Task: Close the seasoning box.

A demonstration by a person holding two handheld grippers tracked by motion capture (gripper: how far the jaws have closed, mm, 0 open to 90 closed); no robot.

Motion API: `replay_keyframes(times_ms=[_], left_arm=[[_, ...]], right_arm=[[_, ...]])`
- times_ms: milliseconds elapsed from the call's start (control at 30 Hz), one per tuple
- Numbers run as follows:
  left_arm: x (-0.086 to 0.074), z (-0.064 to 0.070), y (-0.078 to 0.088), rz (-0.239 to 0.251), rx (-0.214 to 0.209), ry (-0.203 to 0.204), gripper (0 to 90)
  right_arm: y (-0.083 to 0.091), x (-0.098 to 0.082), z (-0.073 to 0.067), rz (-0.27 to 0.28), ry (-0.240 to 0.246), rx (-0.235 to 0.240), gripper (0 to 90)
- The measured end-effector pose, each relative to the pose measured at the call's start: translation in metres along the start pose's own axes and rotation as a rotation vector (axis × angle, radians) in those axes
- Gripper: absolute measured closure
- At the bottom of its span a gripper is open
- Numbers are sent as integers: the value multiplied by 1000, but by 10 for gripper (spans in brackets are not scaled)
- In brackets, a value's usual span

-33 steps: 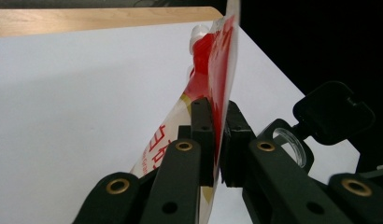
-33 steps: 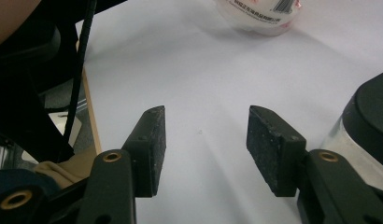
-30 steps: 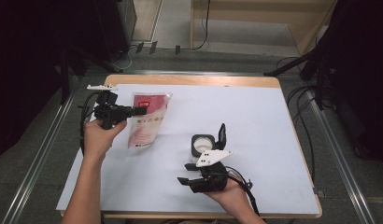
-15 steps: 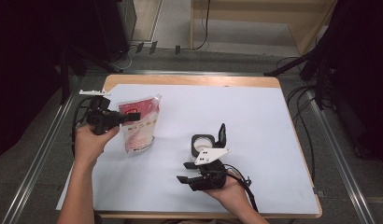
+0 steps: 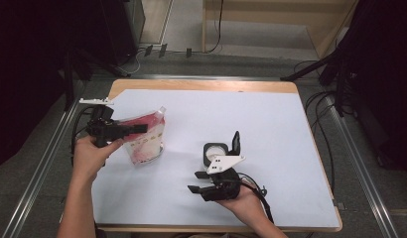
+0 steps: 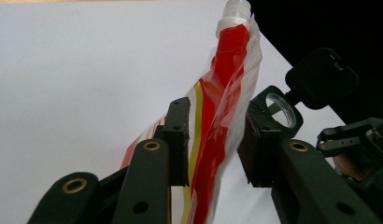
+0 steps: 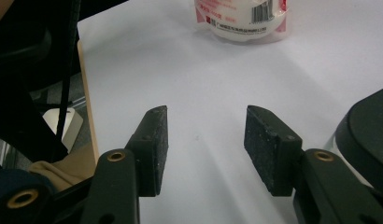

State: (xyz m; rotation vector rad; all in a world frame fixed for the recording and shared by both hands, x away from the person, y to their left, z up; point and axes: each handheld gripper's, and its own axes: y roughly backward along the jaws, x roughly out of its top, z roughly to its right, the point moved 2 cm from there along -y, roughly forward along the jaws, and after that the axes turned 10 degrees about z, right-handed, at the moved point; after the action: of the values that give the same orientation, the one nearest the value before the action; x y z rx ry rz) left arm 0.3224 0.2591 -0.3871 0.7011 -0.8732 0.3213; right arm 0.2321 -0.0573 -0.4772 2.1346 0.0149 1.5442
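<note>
The left gripper point(image 6: 210, 140) has just been opening its jaws; a red and white pouch point(image 6: 222, 107) stands between the pads, the right pad clear of it. The pouch is seen near the table's point(image 5: 271, 124) left edge. The right gripper point(image 7: 206, 144) is held apart and empty beside a black-lidded jar point(image 5: 215, 151).

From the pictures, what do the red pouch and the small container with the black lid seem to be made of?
The red pouch looks like thin, glossy, flexible plastic film: it creases, and its edges and spout are see-through. The container appears to be clear rigid plastic, since its round mouth looks transparent. Its flip lid seems to be matte black moulded plastic, with no shine.
</note>
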Motion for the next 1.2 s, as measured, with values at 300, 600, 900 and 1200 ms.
replay_keyframes(times_ms=[300, 600, 900, 1200], left_arm=[[-1, -1, 5, -2, 6, 1, 593], [-3, 2, 13, -22, 41, -10, 485], [-2, 4, 30, -18, 58, -27, 462], [-10, -4, 47, -18, 72, -23, 434]], right_arm=[[3, 2, 3, -1, -5, -3, 535], [6, 4, 6, 0, -7, -5, 567], [9, 6, 7, -5, -8, -5, 591], [14, 11, 10, -9, -13, -1, 650]])
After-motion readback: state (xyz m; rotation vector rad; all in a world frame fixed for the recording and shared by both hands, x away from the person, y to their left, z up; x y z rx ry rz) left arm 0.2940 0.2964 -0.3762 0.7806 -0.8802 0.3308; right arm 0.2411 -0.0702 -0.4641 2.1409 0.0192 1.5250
